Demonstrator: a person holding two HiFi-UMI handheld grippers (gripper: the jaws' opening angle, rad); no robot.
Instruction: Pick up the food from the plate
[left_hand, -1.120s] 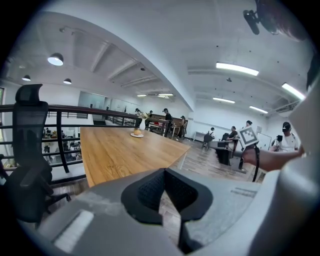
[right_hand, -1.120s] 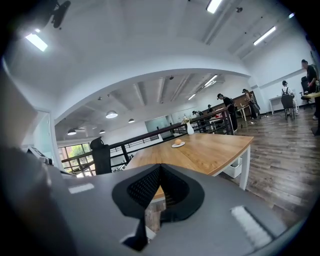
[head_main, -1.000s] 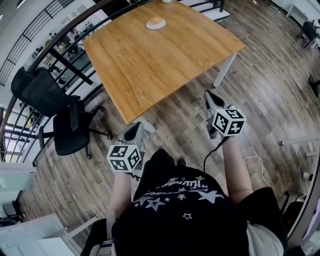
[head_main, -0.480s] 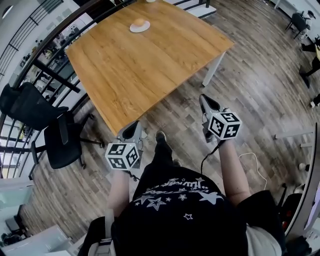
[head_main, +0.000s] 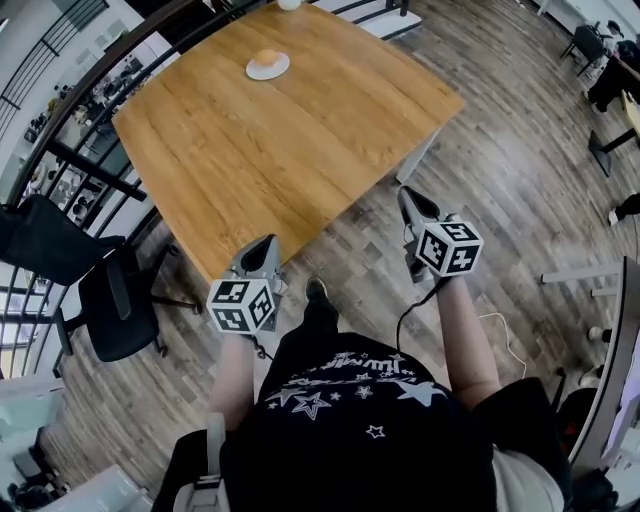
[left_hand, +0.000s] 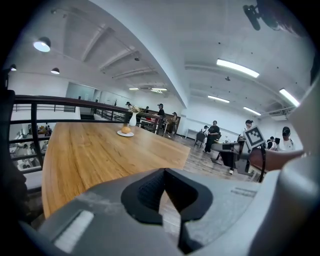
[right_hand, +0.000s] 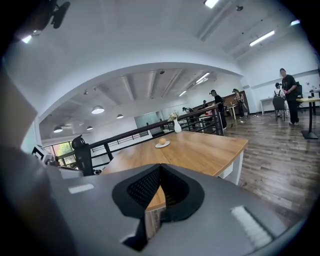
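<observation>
Closest to you: black star-print shirt, both forearms out front, one shoe on the wood floor.

Your left gripper is held low w/ its tip right at the table's near edge in the head view. Its jaws are pressed together, nothing btw them; only floor shows through the gap under the pads. Your right gripper is over the floor, just off the near right edge of the table, w/ a black cable hanging back toward you. Its jaws are also closed tight and empty. Both point toward the table.

The tabletop is bare wood across the near and middle part.

The task item sits on the far side: a small white plate w/ one round orange-tan piece of food on it. It's well apart from both grippers, approx straight ahead in both gripper views.

Beyond the plate, at the table's far edge, stands a white vase.

To your left a black office chair stands beside the table, w/ a dark railing running behind it.

Far bkgd, left gripper view: several people stand around desks under strip lights.
</observation>
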